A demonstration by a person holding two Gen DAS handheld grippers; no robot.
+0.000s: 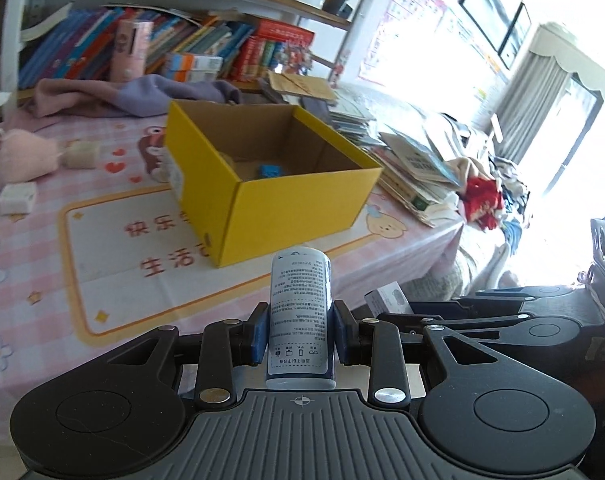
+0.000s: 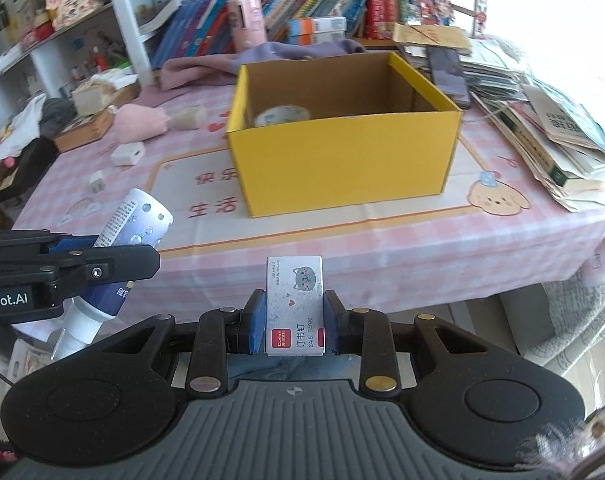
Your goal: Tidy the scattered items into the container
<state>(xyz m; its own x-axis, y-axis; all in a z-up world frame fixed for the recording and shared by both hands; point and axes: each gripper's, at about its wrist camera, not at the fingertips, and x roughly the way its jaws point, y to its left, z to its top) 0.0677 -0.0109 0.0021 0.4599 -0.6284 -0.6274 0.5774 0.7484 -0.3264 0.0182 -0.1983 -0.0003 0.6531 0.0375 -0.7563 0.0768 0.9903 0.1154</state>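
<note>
Left gripper (image 1: 300, 334) jaws are clamping the bottle (image 1: 300, 320), right gripper (image 2: 294, 322) jaws the staples (image 2: 294, 304); colliding near the box (image 2: 342, 160) at 12 o'clock is risking drops.

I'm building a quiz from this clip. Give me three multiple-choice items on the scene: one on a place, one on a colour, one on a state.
1. Where is the tape roll?
A. In the box
B. On the books
C. In a gripper

2. What colour is the box outside?
A. Pink
B. Yellow
C. Blue

3. What does the right gripper hold?
A. Nothing
B. A bottle
C. A staple box

Answers: 1 A, it lies behind the box's front wall. 2 B, its walls are yellow. 3 C, the pads press on the staple box; the bottle is in the left gripper.
</note>
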